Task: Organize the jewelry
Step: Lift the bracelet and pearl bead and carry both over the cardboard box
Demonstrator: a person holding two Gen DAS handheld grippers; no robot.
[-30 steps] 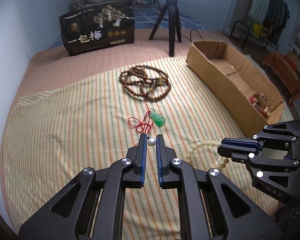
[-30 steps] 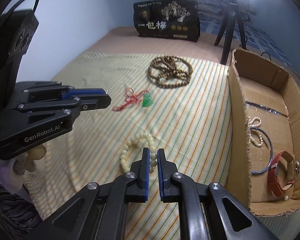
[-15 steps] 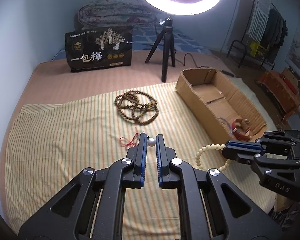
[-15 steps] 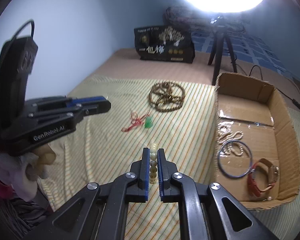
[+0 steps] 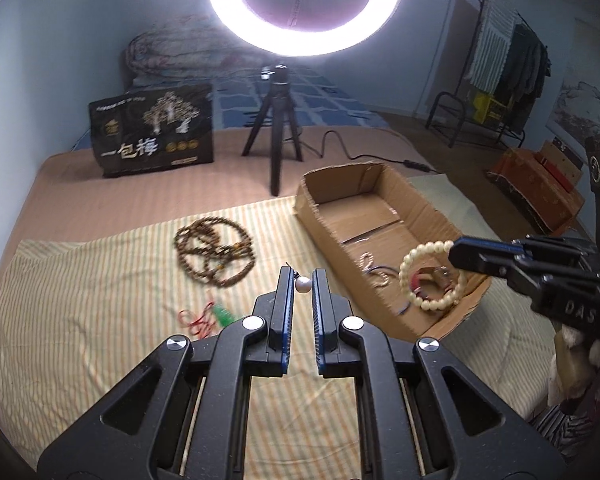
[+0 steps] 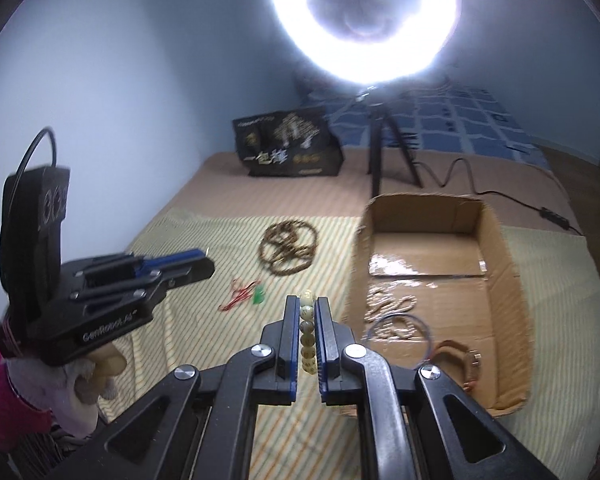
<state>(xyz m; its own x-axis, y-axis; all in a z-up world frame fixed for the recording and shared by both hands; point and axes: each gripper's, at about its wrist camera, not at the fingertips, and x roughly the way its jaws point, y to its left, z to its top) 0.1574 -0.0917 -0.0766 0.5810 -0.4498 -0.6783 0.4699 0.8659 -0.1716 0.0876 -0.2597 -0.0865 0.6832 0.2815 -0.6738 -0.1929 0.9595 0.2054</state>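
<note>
You're mid-sort: your right gripper (image 6: 304, 322) clamps the cream bead bracelet (image 5: 432, 276) over the cardboard box (image 5: 440, 220), your left gripper (image 5: 303, 282) pinches a pearl earring (image 5: 303, 285). Brown bead necklace (image 5: 214, 250) and green pendant (image 5: 222, 312) wait on the cloth.

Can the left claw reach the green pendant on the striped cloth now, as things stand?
Probably not yet: the left claw is shut on a pearl earring. The green pendant lies uncovered on the cloth, so the path looks free.
</note>
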